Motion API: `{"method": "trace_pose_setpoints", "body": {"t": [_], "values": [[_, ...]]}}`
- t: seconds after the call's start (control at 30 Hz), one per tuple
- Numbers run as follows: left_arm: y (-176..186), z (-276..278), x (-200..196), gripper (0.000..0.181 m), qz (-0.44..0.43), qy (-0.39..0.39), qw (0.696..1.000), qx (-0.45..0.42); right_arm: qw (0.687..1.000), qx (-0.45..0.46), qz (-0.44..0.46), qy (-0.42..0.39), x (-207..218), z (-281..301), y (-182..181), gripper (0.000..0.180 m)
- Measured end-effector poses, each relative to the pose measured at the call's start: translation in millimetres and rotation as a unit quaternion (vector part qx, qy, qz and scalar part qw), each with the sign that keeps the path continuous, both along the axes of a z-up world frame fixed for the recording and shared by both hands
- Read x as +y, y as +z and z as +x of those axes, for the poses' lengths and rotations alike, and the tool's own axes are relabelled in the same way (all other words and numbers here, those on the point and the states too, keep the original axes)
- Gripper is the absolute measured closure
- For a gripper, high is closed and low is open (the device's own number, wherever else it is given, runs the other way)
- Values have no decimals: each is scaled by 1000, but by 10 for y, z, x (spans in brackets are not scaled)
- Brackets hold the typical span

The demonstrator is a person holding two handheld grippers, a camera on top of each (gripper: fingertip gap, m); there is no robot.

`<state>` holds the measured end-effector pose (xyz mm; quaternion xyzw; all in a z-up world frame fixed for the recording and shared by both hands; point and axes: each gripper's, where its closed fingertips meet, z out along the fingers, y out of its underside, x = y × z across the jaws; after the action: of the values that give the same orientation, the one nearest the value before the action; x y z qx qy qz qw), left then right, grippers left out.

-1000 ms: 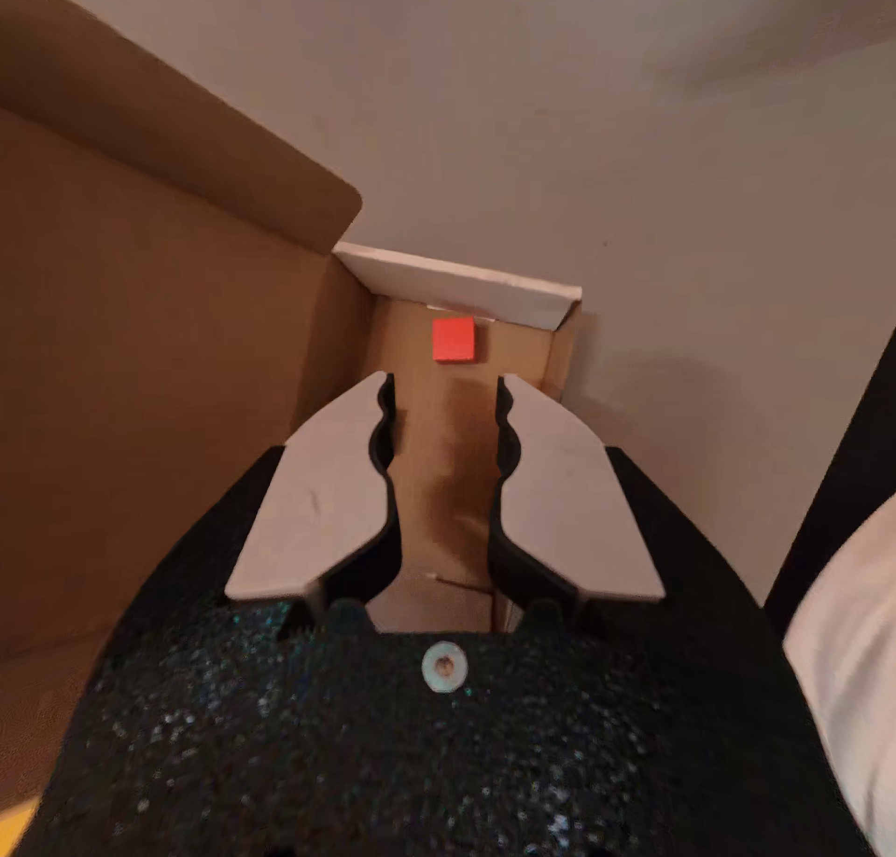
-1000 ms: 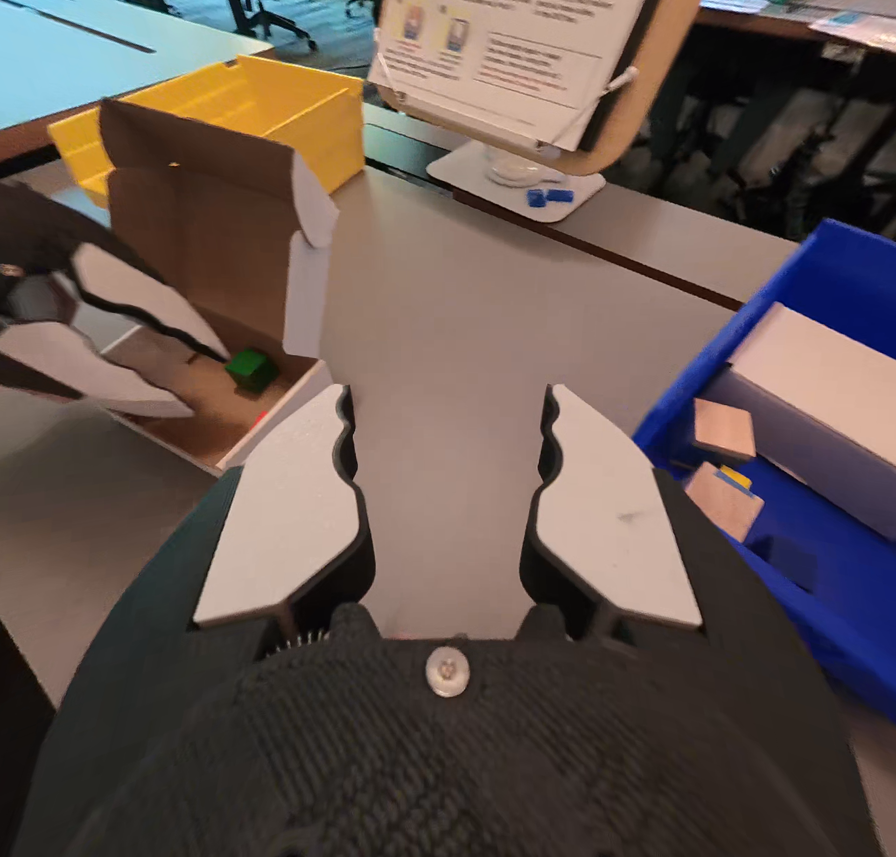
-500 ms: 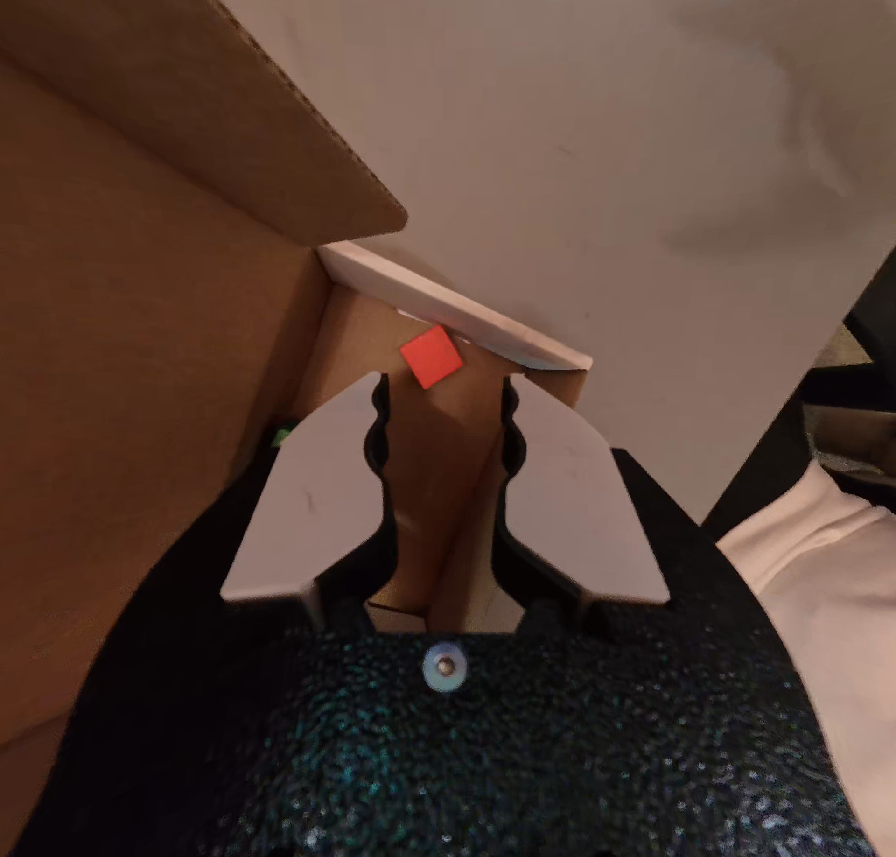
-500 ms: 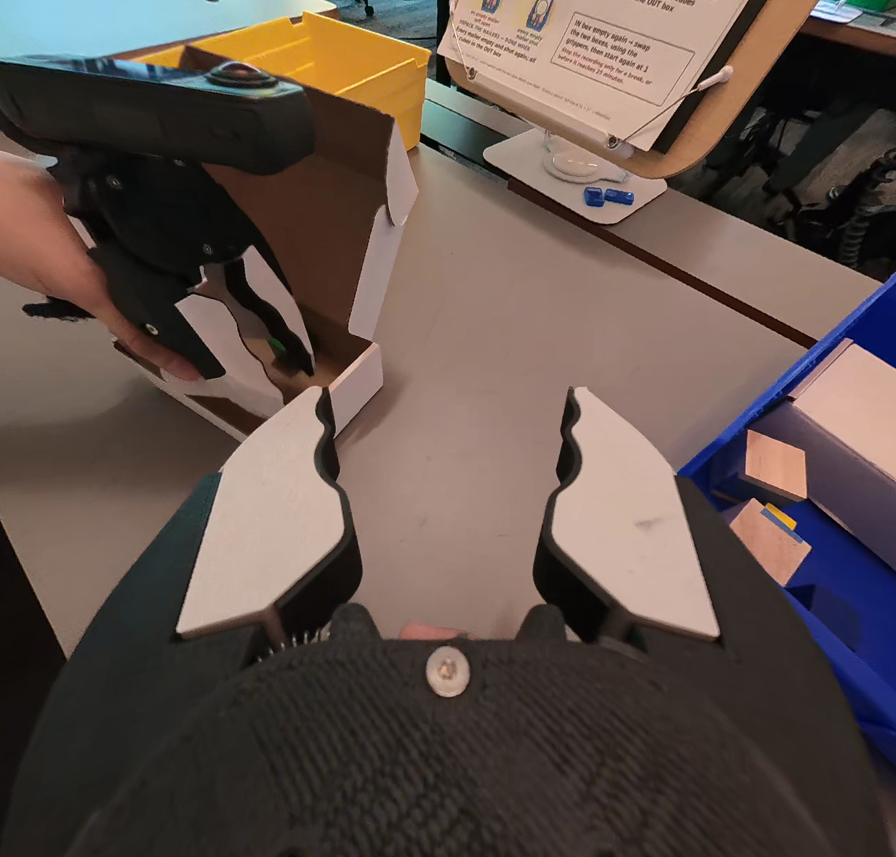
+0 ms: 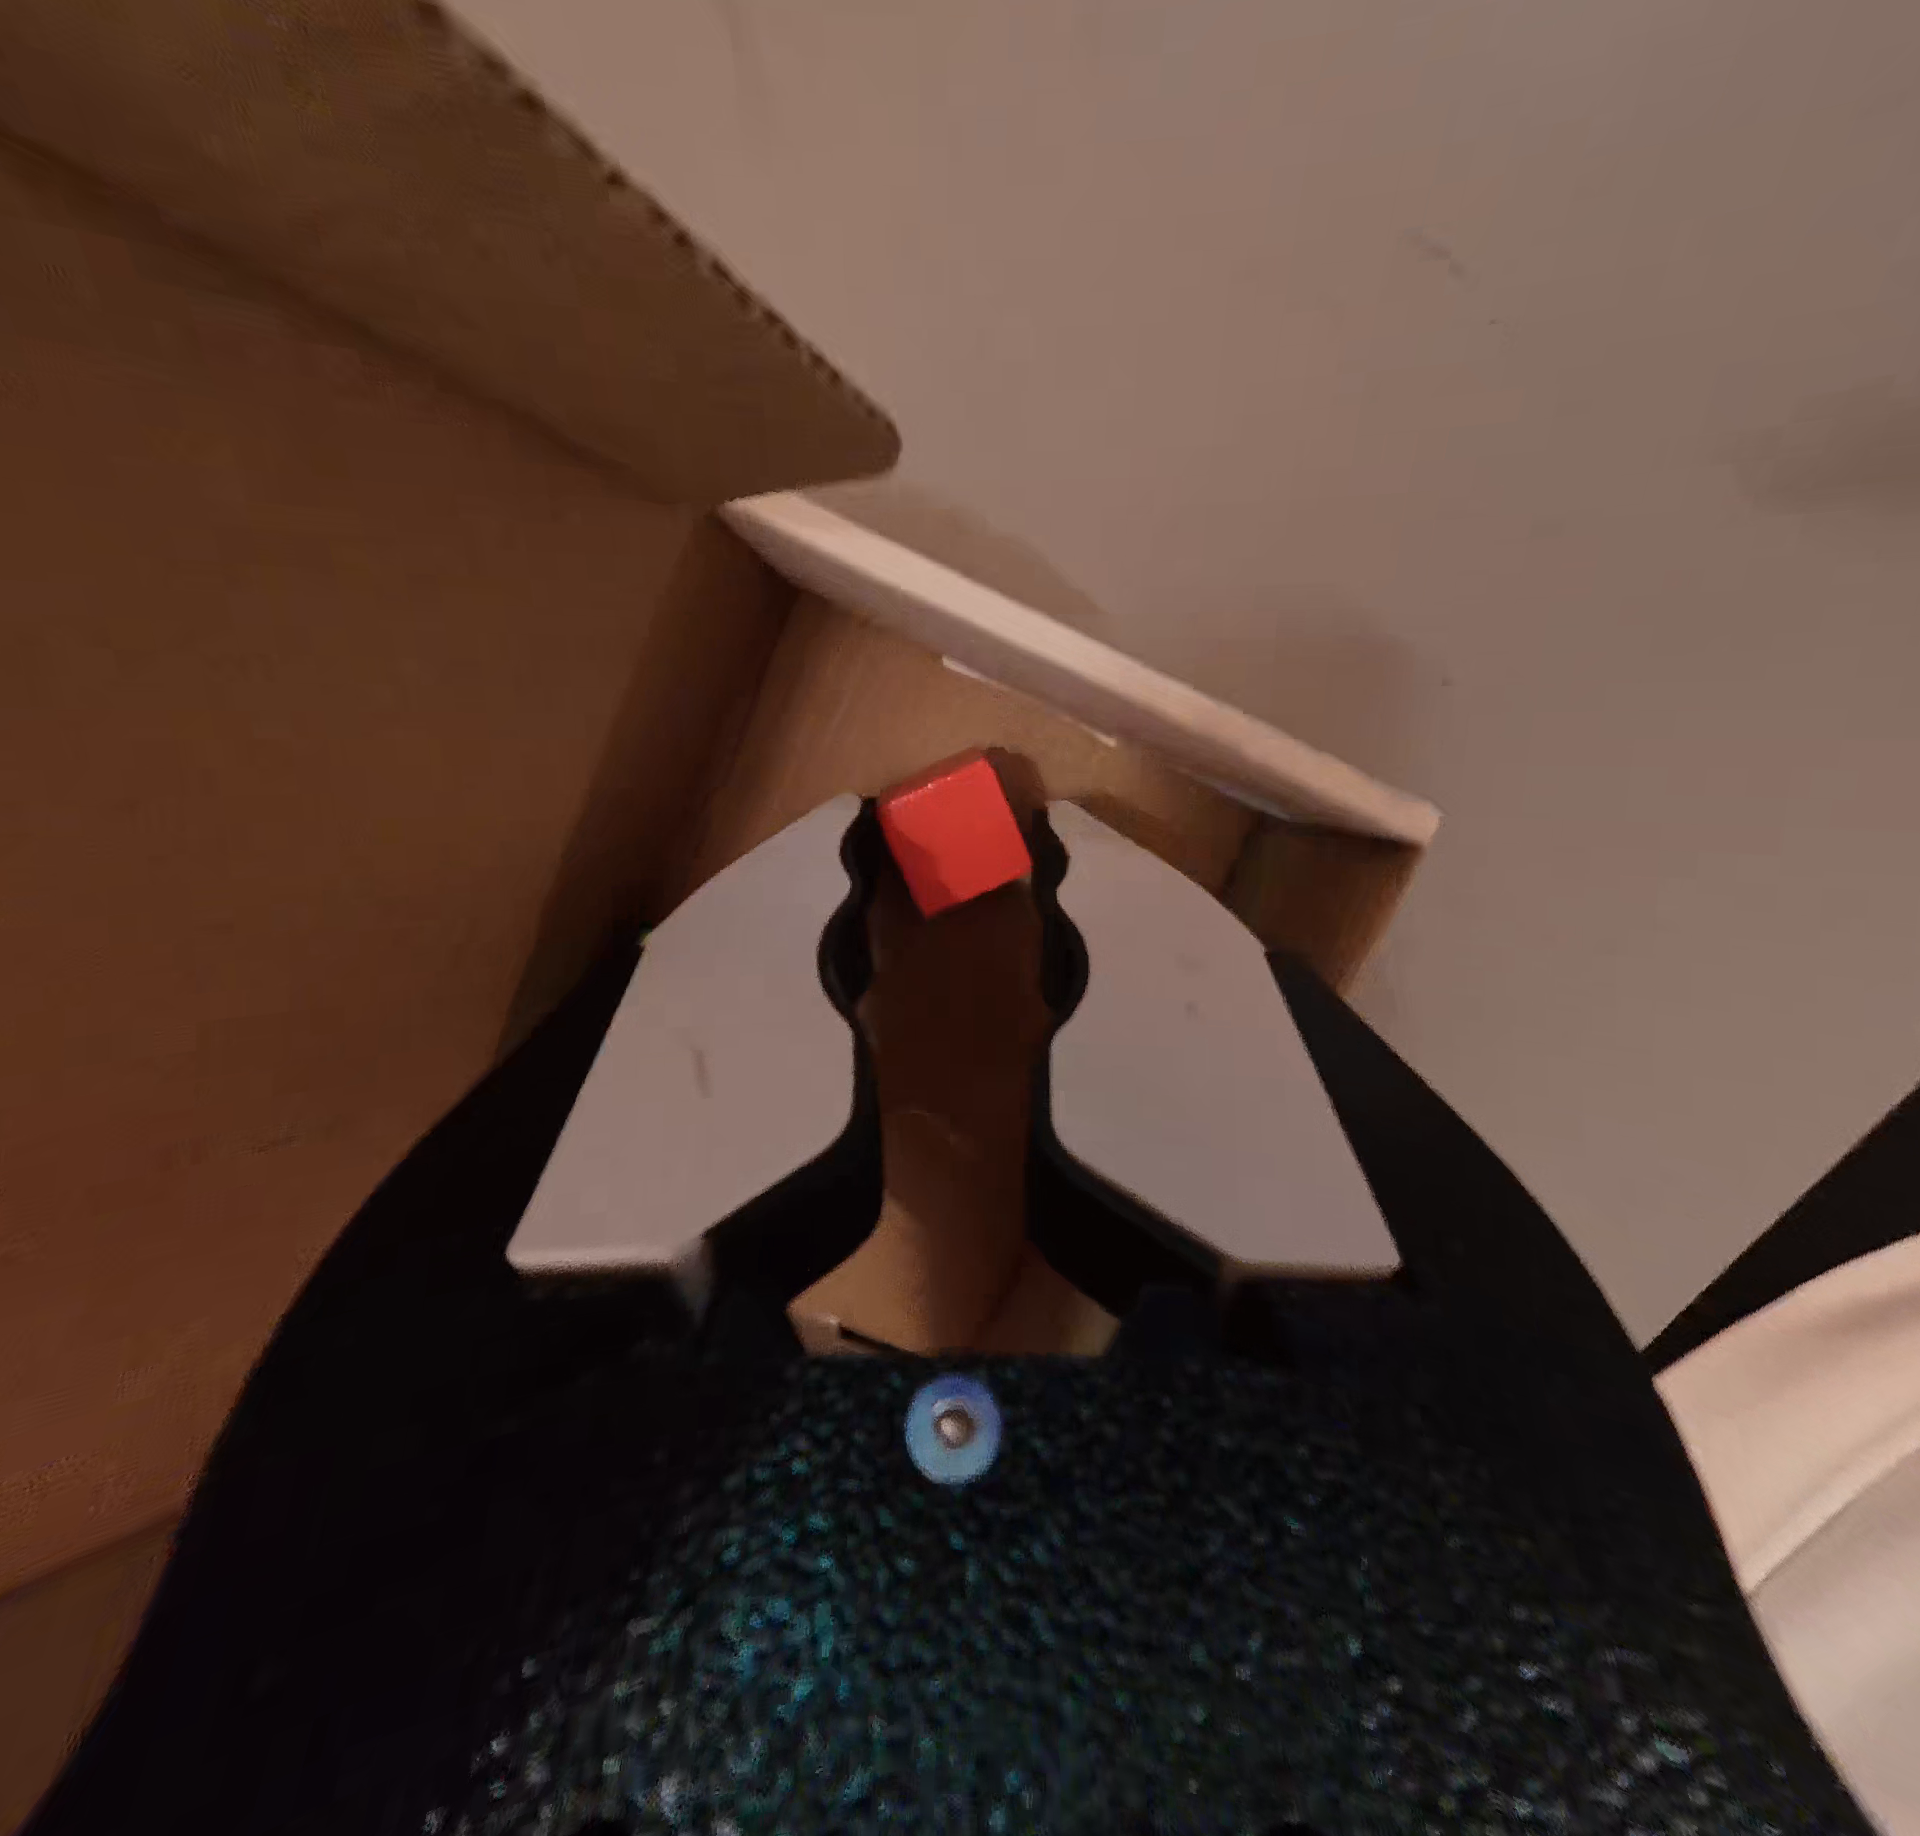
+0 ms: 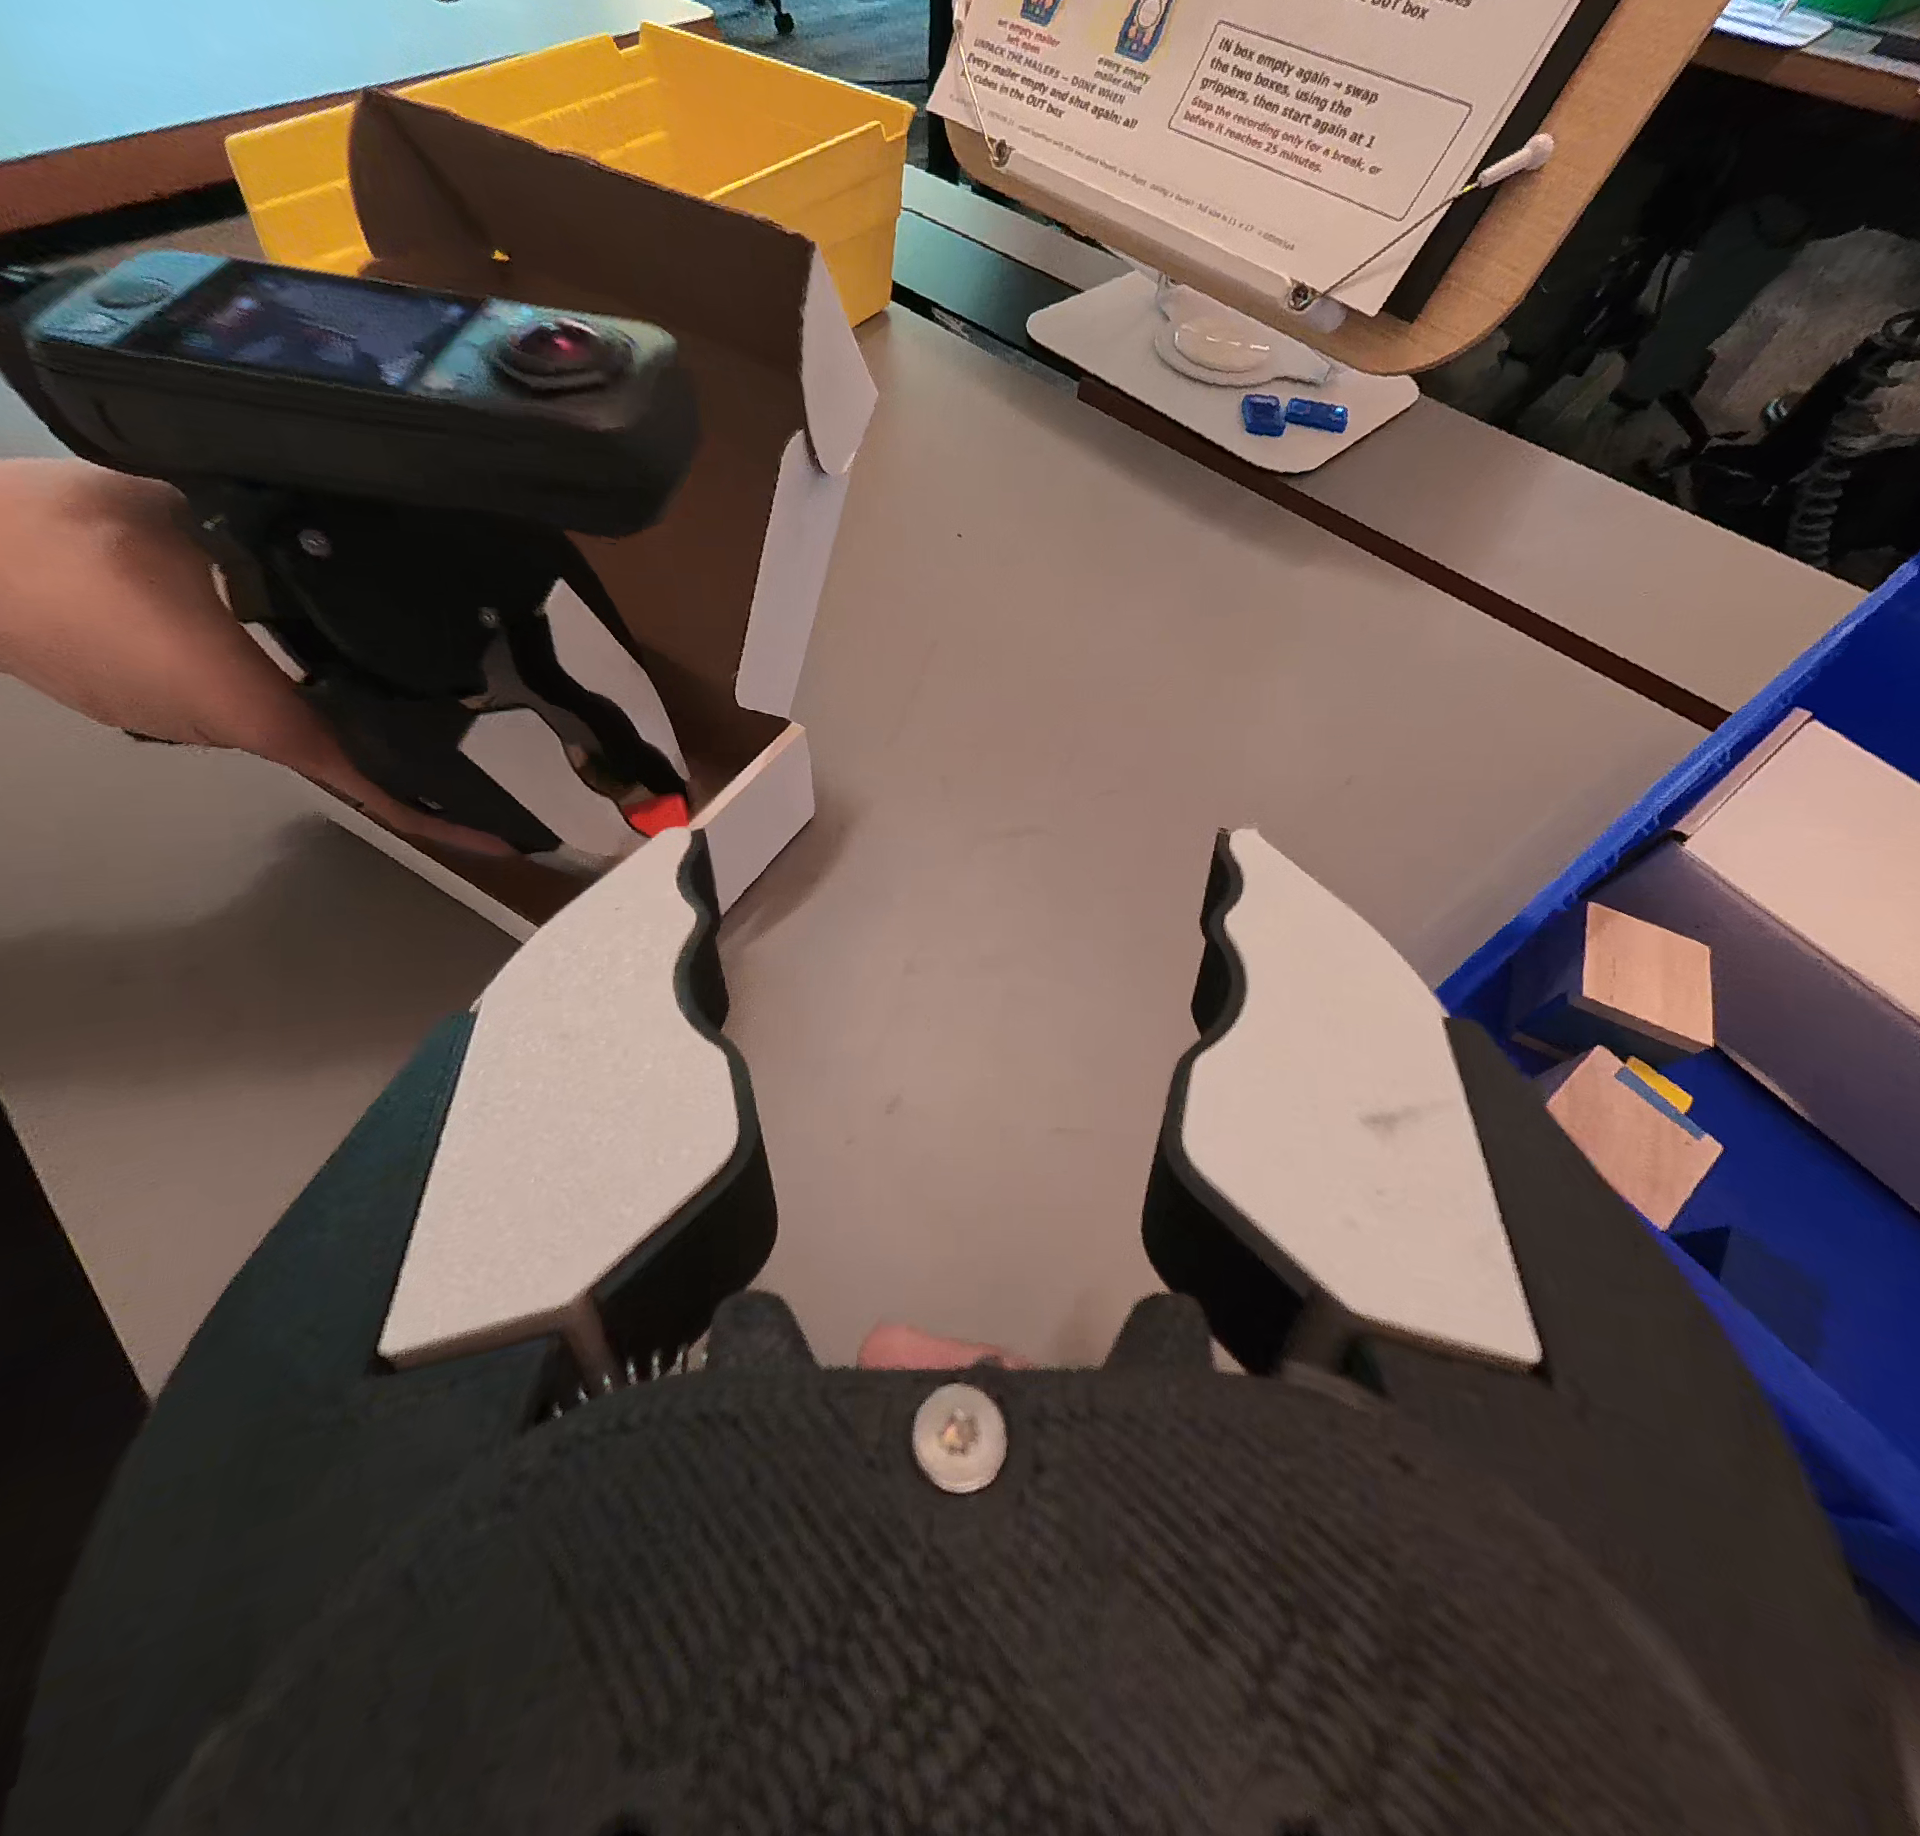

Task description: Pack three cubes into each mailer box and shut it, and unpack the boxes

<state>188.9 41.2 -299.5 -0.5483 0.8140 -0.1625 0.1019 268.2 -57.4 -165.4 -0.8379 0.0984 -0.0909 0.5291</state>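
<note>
An open cardboard mailer box (image 6: 764, 810) stands on the grey table with its lid (image 6: 623, 248) upright. My left gripper (image 5: 951, 851) reaches inside it, shut on a red cube (image 5: 954, 830) against the box's far wall (image 5: 1039, 643). In the right wrist view the left gripper (image 6: 644, 799) holds the red cube (image 6: 657, 812) low in the box's near corner. My right gripper (image 6: 961, 851) is open and empty, above the table to the right of the box.
A yellow bin (image 6: 727, 113) stands behind the box. A blue bin (image 6: 1766, 1215) at the right holds a white mailer box (image 6: 1818, 851) and wooden cubes (image 6: 1647, 976). An instruction board on a stand (image 6: 1247, 72) is at the back. A hand (image 6: 104, 602) holds the left gripper.
My left gripper moved deeper into the box and closed on the red cube. The right gripper pulled back slightly and stayed open.
</note>
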Motion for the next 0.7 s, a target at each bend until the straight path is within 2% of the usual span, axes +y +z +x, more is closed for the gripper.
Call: {"method": "trace_pose_setpoints", "body": {"t": [0.03,0.13,0.23,0.33,0.4,0.5,0.6,0.7], "values": [[59,-28,15,154,-4,-17,1000,-16,1000,7,5,3,6,-15,13,90],[382,-27,57,154,-3,-94,986,-137,998,34,43,23,67,-101,102,92],[834,-122,-74,154,-36,-172,948,-266,988,95,91,78,203,-318,214,89],[1381,-284,-334,154,-74,-256,867,-421,962,178,142,147,362,-608,337,90],[1641,-382,-416,154,-73,-283,815,-500,932,255,150,208,447,-860,359,94],[1802,-468,-467,154,-60,-301,772,-557,878,345,158,291,525,-1182,402,103],[1798,-513,-528,154,-48,-319,758,-568,835,404,175,329,598,-1329,459,107],[1771,-505,-548,154,-20,-326,751,-574,807,438,173,355,644,-1432,455,131]]}}
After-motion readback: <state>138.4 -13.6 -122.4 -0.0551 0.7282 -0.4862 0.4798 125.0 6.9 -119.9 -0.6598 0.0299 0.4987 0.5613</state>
